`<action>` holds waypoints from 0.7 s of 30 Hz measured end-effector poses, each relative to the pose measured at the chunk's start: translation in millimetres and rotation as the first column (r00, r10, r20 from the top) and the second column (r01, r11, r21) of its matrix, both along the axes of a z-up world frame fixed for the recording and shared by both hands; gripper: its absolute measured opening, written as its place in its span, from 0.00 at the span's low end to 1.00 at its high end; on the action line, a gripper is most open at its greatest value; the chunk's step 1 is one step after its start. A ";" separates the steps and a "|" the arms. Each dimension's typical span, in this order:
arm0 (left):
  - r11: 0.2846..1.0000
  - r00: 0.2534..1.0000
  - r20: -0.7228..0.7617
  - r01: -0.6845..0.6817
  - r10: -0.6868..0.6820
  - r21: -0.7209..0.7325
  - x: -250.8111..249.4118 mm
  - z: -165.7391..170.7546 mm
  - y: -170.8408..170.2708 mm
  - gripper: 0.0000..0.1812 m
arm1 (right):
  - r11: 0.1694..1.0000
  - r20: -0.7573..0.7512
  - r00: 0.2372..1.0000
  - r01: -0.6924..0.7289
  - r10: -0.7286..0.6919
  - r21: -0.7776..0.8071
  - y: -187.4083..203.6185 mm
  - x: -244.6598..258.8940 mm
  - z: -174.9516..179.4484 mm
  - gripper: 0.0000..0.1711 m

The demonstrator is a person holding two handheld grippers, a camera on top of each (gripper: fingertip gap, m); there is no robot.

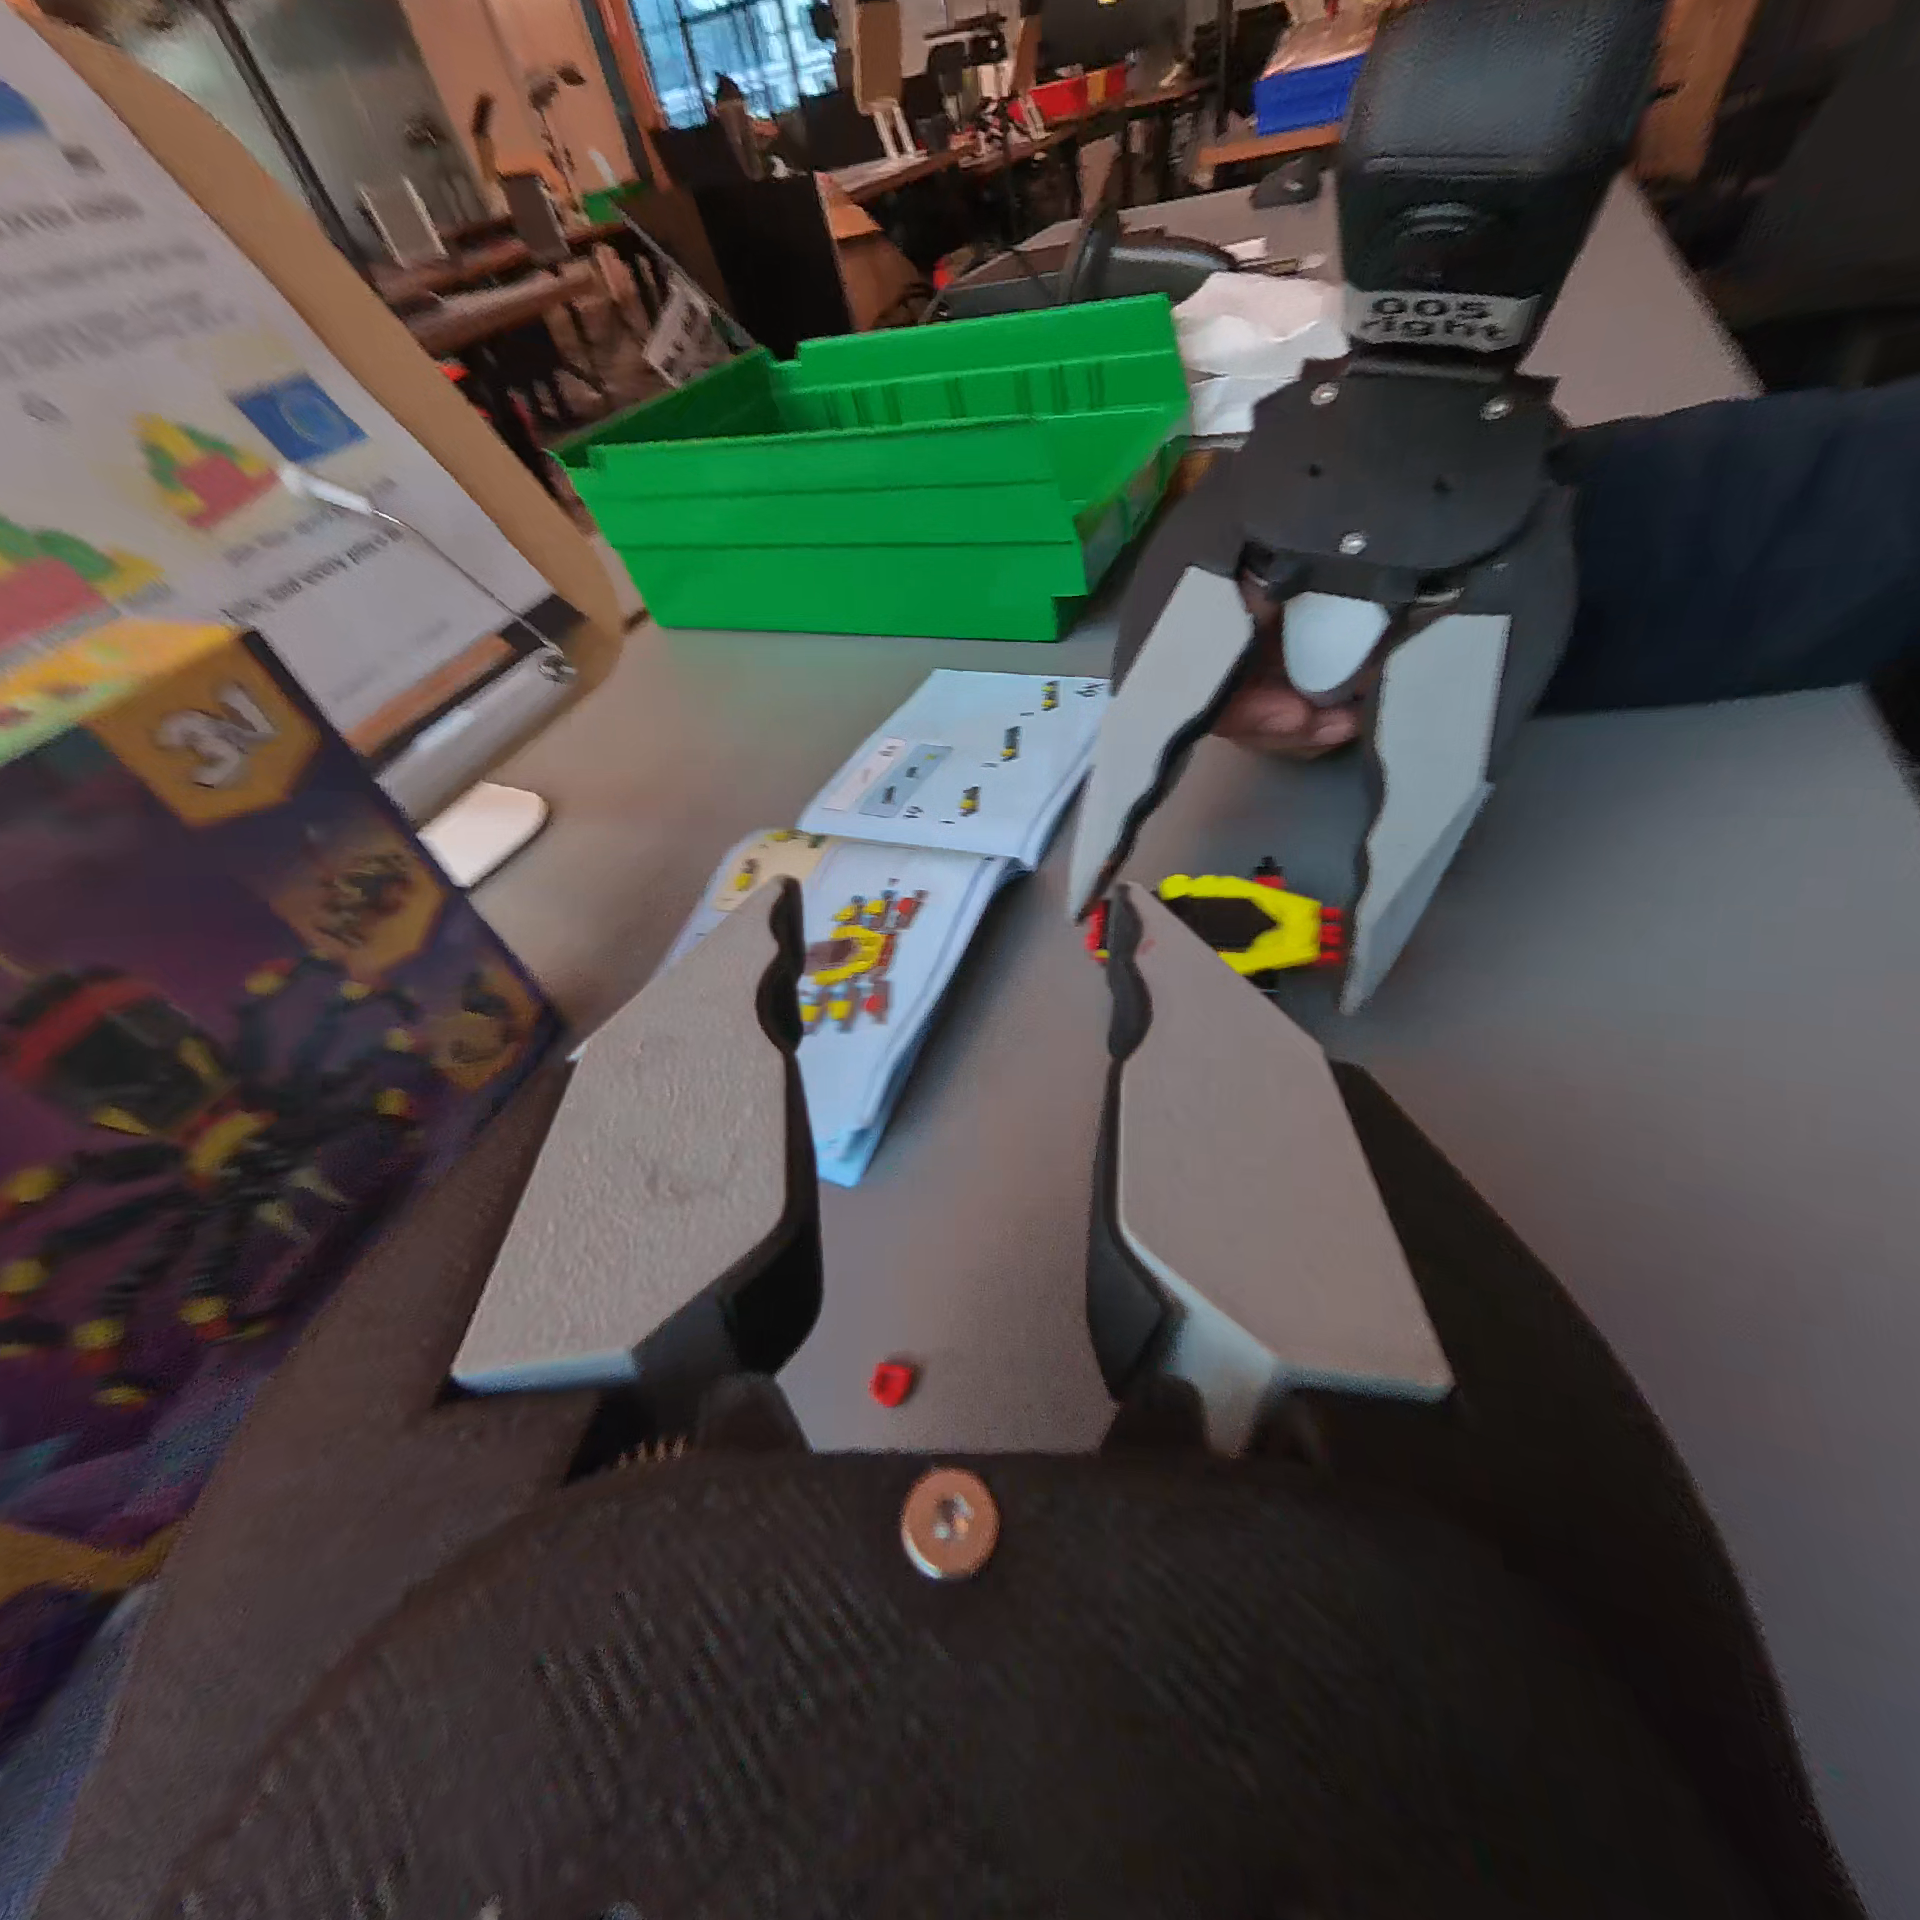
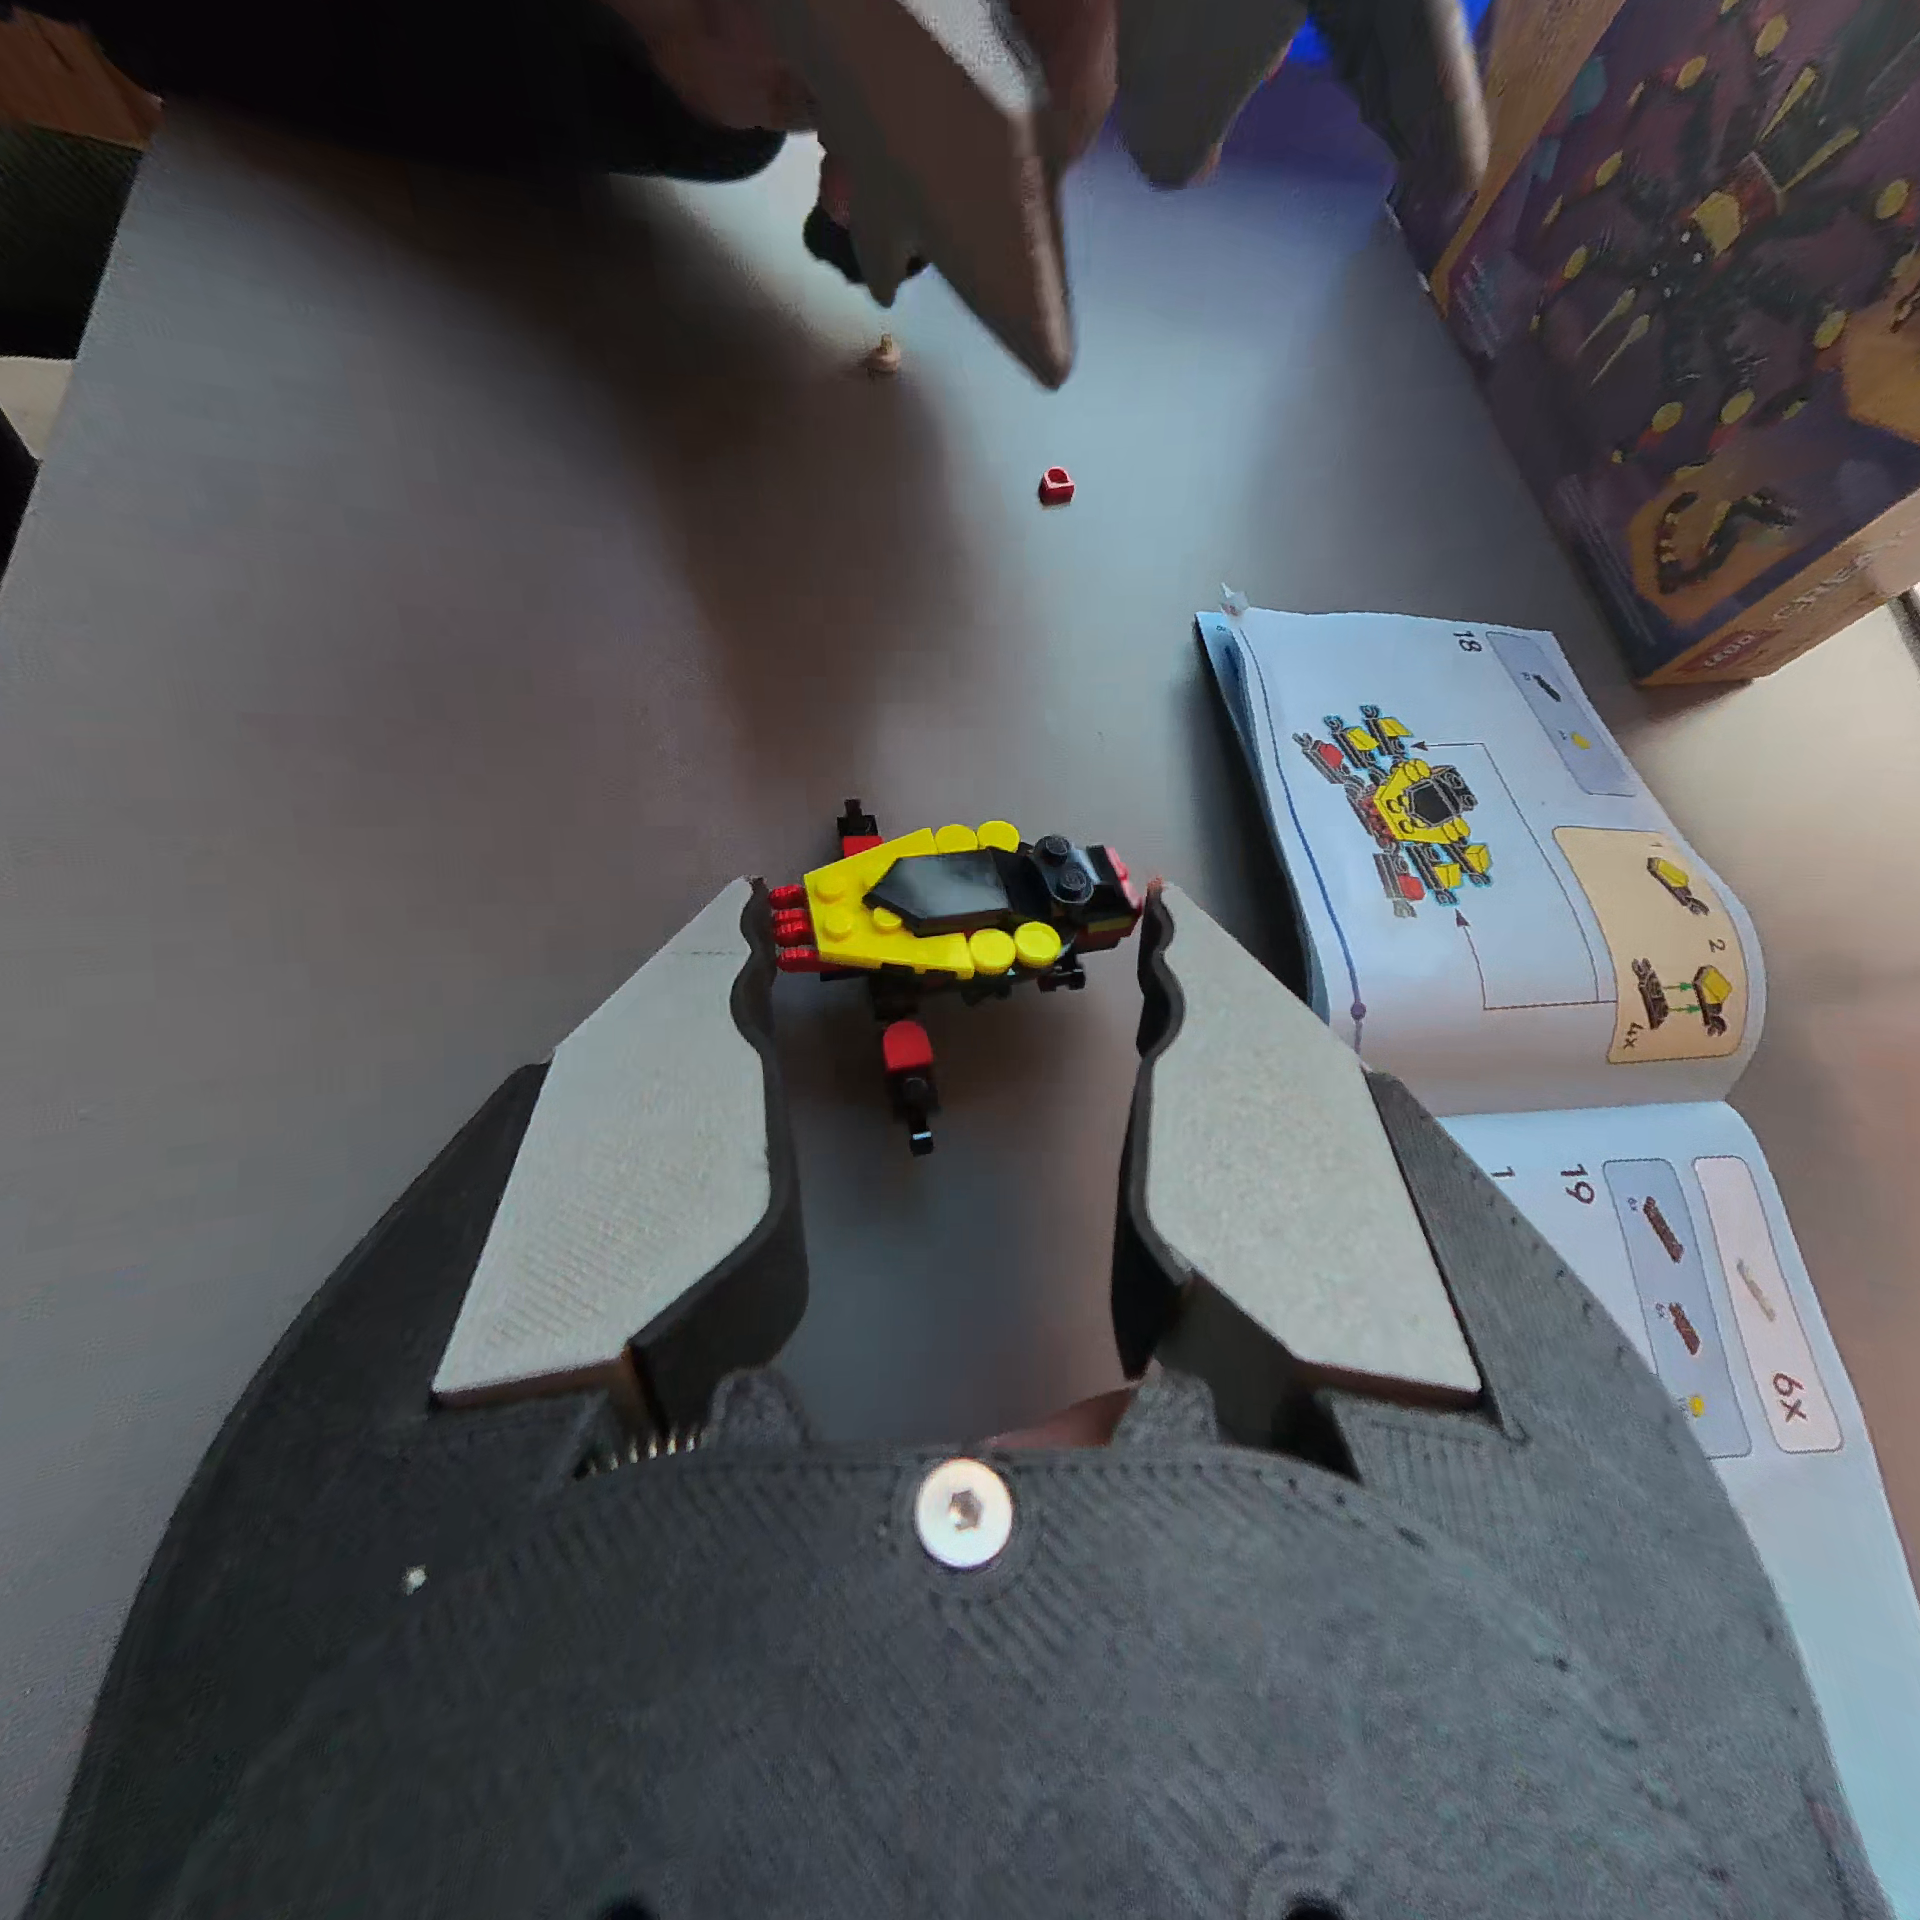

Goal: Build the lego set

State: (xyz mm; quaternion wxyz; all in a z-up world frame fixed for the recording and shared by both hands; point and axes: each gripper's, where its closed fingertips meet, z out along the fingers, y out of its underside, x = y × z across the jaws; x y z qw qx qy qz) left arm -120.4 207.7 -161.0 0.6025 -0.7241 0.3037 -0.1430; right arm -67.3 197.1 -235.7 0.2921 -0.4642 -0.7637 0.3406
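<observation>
Right tool (image 2: 948, 902): jaws spread wide, straddling the lego model (image 2: 940, 914) on the grey tabletop (image 2: 416, 727). The fingertips stand at either end of the model; contact cannot be confirmed, and the model rests on the tabletop. Model is yellow, black and red, with one red-and-black leg pointing toward the camera.

Left tool (image 1: 951, 914): jaws spread wide, holding nothing. A small red piece (image 1: 890, 1383) lies loose on the tabletop between its fingers, touching neither.

Instruction booklet (image 2: 1475, 831): open, flat on the tabletop just beside the model.

Containers:
- Green bins (image 1: 883, 488), stacked at the far side of the tabletop beyond the booklet. Contents not visible from this angle.
- Purple set box (image 1: 208, 1039), standing at the left tool's side of the tabletop, near the booklet. Whether it holds anything cannot be told.

A printed sheet in a stand (image 1: 208, 364) rises behind the box.
</observation>
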 end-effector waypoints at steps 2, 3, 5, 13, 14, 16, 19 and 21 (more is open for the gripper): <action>0.995 0.997 -0.006 0.076 -0.076 -0.059 16.1 -11.2 -6.6 0.35 | 1.000 -0.020 1.000 0.004 -0.004 -0.030 0.7 0.3 4.6 0.42; 0.994 0.995 -0.046 0.088 -0.091 -0.065 21.0 -16.6 -8.1 0.36 | 0.999 -0.031 0.999 0.007 -0.009 -0.050 1.0 0.3 7.4 0.46; 0.993 0.989 -0.097 0.108 -0.111 -0.042 29.1 -20.7 -11.6 0.37 | 0.996 -0.049 0.999 0.016 -0.021 -0.086 2.7 0.3 12.2 0.52; 0.991 0.972 -0.197 0.133 -0.131 -0.002 42.1 -27.0 -18.4 0.32 | 0.977 -0.270 0.959 0.028 -0.085 -0.209 13.1 -4.9 57.2 0.50; 0.992 0.971 -0.202 0.129 -0.127 -0.002 41.8 -27.4 -18.1 0.32 | 0.976 -0.298 0.948 0.043 -0.107 -0.214 17.4 -5.0 62.5 0.48; 0.993 0.974 -0.194 0.121 -0.120 -0.007 40.8 -27.0 -17.2 0.32 | 0.973 -0.336 0.931 0.070 -0.143 -0.219 25.1 -4.7 69.6 0.46; 0.993 0.978 -0.175 0.113 -0.114 -0.018 39.0 -26.6 -15.7 0.31 | 0.970 -0.350 0.923 0.082 -0.160 -0.227 28.7 -4.2 72.6 0.46; 0.994 0.979 -0.168 0.109 -0.112 -0.023 38.6 -26.8 -15.0 0.31 | 0.973 -0.344 0.926 0.086 -0.158 -0.216 28.8 -4.9 69.9 0.46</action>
